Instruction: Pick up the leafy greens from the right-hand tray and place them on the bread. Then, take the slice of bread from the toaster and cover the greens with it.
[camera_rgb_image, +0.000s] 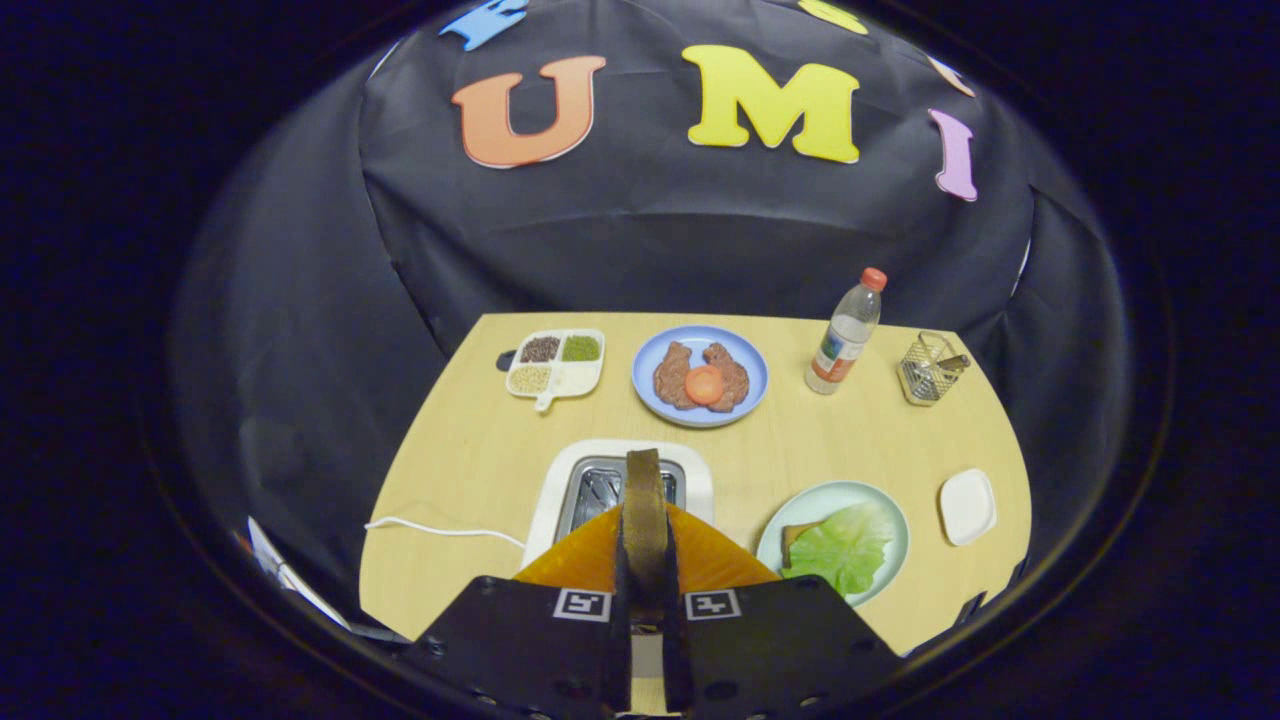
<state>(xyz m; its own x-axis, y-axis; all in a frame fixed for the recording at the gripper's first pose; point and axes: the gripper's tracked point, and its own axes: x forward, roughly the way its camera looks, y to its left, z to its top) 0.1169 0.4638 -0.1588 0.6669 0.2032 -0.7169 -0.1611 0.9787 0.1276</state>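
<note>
I have the slice (645, 505) pinched edge-on in the tool (645, 560), both fingers (700, 560) pressed against its flat faces, and it stands upright just above the toaster (620, 480). It looks light, dry and stiff, but crumbly, so I judge a gentle squeeze low on the crust safest; more pressure could crack it. The greens (845, 545) already lie on the bread (795, 535) in the pale plate (830, 492), at about three o'clock from the toaster. The tool points forward and down over the table (480, 440), level, not rolled.
</note>
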